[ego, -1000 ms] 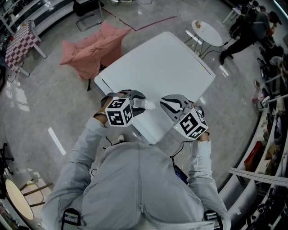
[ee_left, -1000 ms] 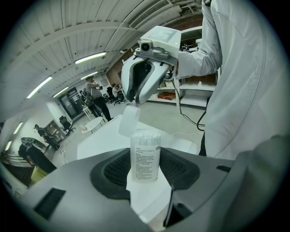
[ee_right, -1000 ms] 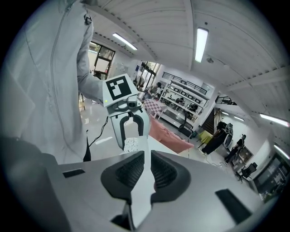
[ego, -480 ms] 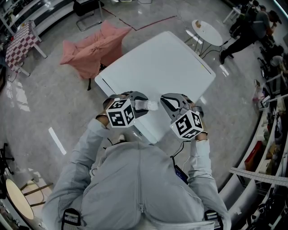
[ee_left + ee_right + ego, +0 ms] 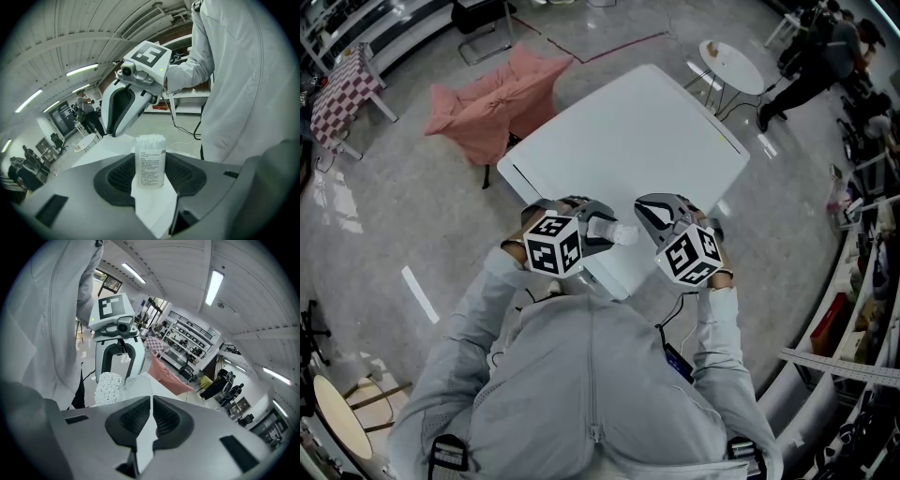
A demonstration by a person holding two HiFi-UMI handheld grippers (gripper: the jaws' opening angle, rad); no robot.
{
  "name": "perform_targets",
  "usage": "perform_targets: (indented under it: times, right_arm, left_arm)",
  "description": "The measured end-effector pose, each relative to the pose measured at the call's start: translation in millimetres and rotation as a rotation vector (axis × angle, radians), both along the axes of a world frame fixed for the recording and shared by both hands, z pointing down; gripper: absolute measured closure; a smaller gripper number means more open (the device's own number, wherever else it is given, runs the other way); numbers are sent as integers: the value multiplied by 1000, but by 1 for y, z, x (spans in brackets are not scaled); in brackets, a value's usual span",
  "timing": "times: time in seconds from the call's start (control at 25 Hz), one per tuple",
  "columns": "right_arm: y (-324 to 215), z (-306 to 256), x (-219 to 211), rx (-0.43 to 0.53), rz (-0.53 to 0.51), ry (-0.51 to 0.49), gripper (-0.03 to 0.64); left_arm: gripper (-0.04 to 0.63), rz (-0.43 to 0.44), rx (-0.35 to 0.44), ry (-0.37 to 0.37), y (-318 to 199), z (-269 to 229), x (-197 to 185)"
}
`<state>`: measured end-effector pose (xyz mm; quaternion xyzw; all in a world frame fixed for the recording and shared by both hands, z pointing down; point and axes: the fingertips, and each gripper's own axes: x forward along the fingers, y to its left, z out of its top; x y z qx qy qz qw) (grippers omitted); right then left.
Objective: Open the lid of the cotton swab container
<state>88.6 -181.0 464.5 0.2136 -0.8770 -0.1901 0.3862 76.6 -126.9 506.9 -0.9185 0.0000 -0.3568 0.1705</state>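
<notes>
The cotton swab container is a small clear cylinder with a printed label, packed with white swabs. My left gripper is shut on its lower body, and it stands upright between the pads. In the head view the container sticks out of the left gripper towards the right gripper, above the near part of the white table. The right gripper view shows the bumpy swab tips just left of my right gripper, whose jaws are shut with nothing visible between them. I cannot tell whether a lid covers the tips.
A chair draped in pink cloth stands beyond the table's left corner. A small round white table and a standing person are at the far right. Shelving runs along the right wall. The table's near corner lies just below the grippers.
The left gripper has shifted a little towards me and to the right with the container. The right gripper has edged slightly left, closer to the container's top.
</notes>
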Motion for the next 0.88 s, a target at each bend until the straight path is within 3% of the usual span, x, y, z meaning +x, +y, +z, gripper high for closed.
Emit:
perform_targets:
  times: [0.4, 0.76, 0.88]
  right_arm:
    - [-4, 5, 5, -20, 37, -21, 574]
    - [-18, -23, 17, 39, 188, -212, 572]
    - [-19, -35, 22, 62, 234, -268, 540]
  left_arm:
    - [390, -2, 10, -18, -3, 5, 6]
    - [390, -107, -19, 40, -29, -5, 7]
    - [390, -168, -21, 74, -42, -12, 7]
